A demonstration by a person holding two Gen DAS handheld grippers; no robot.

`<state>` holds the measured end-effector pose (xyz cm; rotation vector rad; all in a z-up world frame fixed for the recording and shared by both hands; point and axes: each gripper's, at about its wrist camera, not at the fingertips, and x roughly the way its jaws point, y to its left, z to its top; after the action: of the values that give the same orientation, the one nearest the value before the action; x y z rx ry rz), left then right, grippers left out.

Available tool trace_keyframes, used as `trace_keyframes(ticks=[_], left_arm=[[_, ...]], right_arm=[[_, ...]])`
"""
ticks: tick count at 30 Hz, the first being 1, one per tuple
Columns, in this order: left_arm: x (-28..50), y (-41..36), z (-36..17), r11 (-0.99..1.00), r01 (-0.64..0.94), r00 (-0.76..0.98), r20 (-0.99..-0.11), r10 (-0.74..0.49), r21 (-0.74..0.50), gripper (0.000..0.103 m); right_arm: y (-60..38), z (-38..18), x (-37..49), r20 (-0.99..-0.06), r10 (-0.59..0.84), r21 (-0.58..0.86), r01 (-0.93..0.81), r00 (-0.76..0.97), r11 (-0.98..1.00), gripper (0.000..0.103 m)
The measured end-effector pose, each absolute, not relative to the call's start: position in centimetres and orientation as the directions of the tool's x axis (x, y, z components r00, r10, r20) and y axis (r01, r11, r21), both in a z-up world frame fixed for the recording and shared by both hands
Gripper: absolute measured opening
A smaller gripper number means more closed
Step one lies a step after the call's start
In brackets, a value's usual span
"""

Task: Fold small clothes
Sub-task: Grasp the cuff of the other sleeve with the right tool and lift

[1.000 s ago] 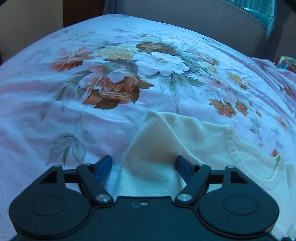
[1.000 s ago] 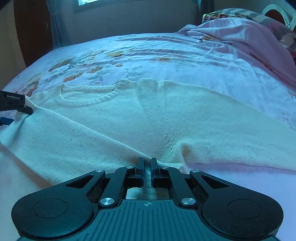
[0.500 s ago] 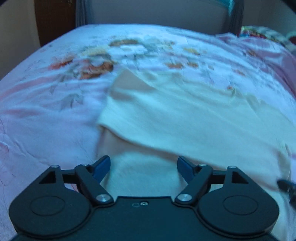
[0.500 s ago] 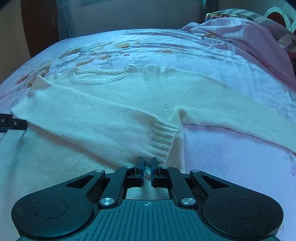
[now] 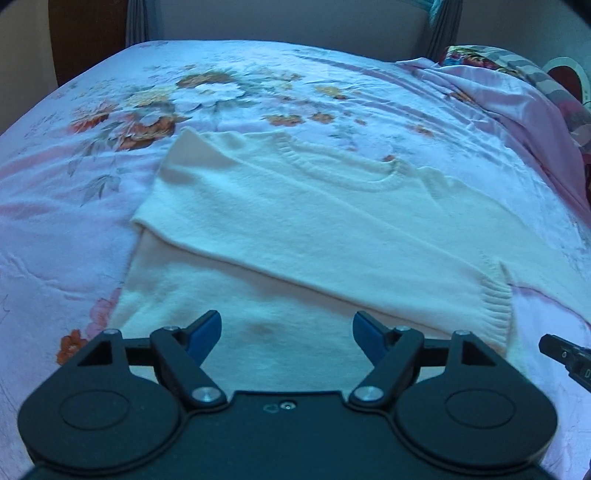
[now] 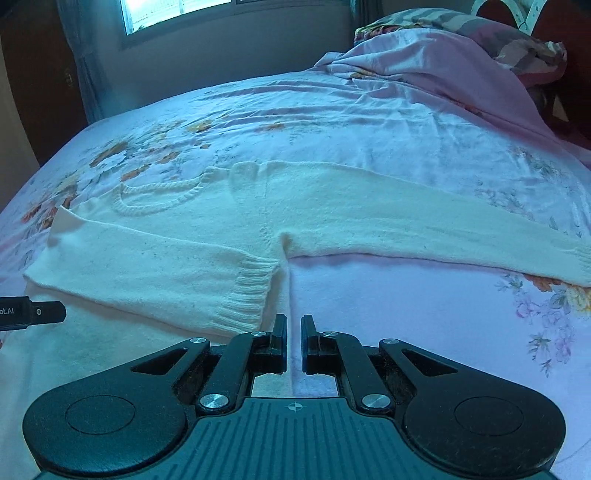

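A cream knit sweater (image 5: 314,229) lies flat on the floral bed sheet (image 5: 74,221), neckline away from me. Its left sleeve (image 6: 155,266) is folded across the body, with the ribbed cuff (image 6: 247,295) near the right edge. The other sleeve (image 6: 443,229) stretches out to the right. My left gripper (image 5: 287,332) is open and empty above the sweater's lower body. My right gripper (image 6: 293,328) has its jaws nearly together with a narrow gap, empty, just in front of the cuff and the sweater's side edge.
A pink blanket (image 6: 443,74) and patterned pillows (image 6: 498,29) are heaped at the far right of the bed. A window (image 6: 177,11) and wall stand behind the bed. Bare sheet (image 6: 424,332) lies right of the sweater.
My right gripper has let go of the sleeve cuff and pulled back; the sleeve now lies folded across the body. My left gripper has drawn back and up, still open.
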<state>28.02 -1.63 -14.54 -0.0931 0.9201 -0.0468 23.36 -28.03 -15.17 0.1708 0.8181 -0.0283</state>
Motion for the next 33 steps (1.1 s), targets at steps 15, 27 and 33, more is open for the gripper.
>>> trace_keyframes(ticks=[15,27,33], left_arm=[[29.0,-10.1,-15.5,0.994,0.090,0.592,-0.799,-0.106,-0.065,0.078],[32.1,-9.5,-17.9,0.999,0.026,0.576,-0.817,-0.042,-0.033,0.080],[32.2,-8.3,-17.3,0.999,-0.007,0.591,-0.806,-0.025,-0.037,0.077]], right_arm=[[-41.6,-17.3,23.2,-0.782,-0.108,0.161,0.367,0.613,0.916,0.005],[-51.0,-18.1,24.1,-0.785,-0.208,0.232,0.588,0.584,0.775,0.062],[-55.1,-18.6,24.4,-0.788,-0.228,0.317,0.695,0.572,0.645,0.040]])
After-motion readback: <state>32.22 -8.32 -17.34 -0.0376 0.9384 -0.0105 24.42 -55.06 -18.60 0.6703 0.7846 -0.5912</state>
